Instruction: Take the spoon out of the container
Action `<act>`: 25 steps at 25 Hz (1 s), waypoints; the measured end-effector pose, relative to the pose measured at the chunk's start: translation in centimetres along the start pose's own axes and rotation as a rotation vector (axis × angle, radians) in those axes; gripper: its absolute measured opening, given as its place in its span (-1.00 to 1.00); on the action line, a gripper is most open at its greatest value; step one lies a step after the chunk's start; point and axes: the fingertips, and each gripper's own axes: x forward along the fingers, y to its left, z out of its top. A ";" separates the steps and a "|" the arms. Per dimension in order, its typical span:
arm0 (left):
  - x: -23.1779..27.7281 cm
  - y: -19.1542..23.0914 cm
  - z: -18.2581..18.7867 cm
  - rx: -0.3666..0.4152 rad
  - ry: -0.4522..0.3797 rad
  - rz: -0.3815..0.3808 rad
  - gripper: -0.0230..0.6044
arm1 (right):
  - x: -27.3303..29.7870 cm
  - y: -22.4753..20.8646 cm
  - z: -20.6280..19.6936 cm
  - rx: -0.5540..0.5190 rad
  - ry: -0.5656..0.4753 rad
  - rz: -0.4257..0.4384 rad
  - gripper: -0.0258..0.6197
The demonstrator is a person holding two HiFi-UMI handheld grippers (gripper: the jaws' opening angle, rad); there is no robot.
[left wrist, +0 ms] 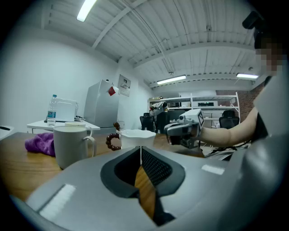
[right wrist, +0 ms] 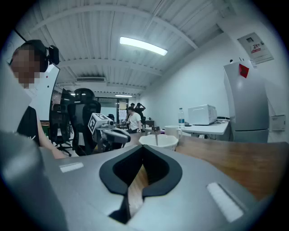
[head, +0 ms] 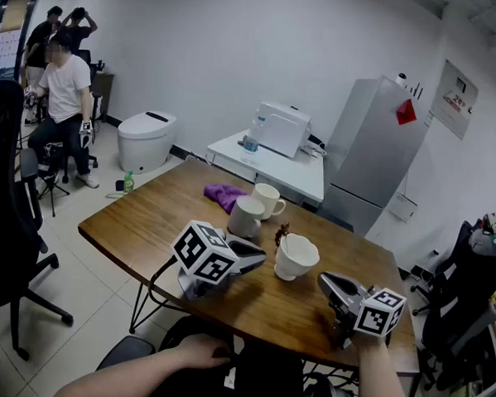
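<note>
A white wavy-rimmed container (head: 295, 257) stands on the wooden table (head: 147, 217), with the dark handle of a spoon (head: 281, 233) rising at its left rim. My left gripper (head: 260, 256) lies on the table just left of the container, jaws shut and empty, with no hand on it. To the container's right, my right gripper (head: 324, 280) is held in a hand, also shut and empty. The left gripper view shows the container (left wrist: 137, 137) straight ahead of the shut tips (left wrist: 141, 150). In the right gripper view the container (right wrist: 158, 141) and spoon (right wrist: 156, 134) sit beyond the shut tips (right wrist: 143, 148).
Two white mugs (head: 247, 216) (head: 269, 199) and a purple cloth (head: 224, 195) lie behind the container. Beyond the table stand a grey refrigerator (head: 375, 150), a white side table (head: 270, 166) with a printer, and office chairs (head: 7, 214) (head: 459, 288). People sit at the far left.
</note>
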 end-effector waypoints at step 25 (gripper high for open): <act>-0.1 0.2 0.3 0.007 0.003 0.005 -0.89 | 12.6 -2.9 5.6 -0.123 0.401 -0.035 -0.60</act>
